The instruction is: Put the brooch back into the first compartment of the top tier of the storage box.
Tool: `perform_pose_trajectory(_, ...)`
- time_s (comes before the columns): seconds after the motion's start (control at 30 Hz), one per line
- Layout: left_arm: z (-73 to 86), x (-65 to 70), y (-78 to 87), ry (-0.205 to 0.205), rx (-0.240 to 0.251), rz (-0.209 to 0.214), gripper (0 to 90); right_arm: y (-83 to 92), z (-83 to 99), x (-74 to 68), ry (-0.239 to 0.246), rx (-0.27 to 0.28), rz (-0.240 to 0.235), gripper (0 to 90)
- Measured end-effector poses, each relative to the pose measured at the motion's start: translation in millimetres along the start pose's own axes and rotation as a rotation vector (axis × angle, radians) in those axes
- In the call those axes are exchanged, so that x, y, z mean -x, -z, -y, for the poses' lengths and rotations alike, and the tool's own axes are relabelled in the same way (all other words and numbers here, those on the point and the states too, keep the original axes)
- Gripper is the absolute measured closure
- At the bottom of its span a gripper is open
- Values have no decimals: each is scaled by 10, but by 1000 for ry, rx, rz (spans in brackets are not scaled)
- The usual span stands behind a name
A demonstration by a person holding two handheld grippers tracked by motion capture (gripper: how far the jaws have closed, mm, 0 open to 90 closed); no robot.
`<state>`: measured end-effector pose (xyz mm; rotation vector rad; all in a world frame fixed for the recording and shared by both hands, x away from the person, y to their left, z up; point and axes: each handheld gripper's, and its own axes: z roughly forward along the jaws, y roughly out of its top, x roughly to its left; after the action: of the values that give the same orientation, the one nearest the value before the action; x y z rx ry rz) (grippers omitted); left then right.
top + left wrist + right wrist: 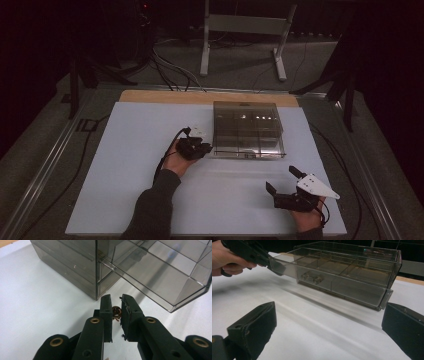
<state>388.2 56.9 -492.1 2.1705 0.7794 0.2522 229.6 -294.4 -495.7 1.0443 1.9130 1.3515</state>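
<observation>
Drawer box [247, 130] bears no readable writing; left tool [116, 311] nips a small coil [116, 311], right tool [284, 181] gapes.

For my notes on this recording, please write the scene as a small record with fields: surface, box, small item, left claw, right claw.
surface: white table
box: smoky clear drawer box, drawer pulled partly out
small item: brownish ring-like thing between the left jaws; kind unclear
left claw: at the box's near corner, jaws narrowly apart around the item
right claw: wide open, holding nothing, apart from the box
</observation>
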Motion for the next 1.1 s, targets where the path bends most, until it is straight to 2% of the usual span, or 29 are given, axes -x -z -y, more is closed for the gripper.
perform_pose_trajectory(0.33,-17,-43,115,17,10,-6,808,-2,1,-2,-1,-1,0,1)
perform_pose_trajectory(0.77,-100,-52,236,14,24,-10,808,-4,2,-3,-1,-2,0,2)
perform_pose_trajectory(1.1,-130,-76,289,19,15,-4,808,-8,3,-6,-3,-2,-3,1)
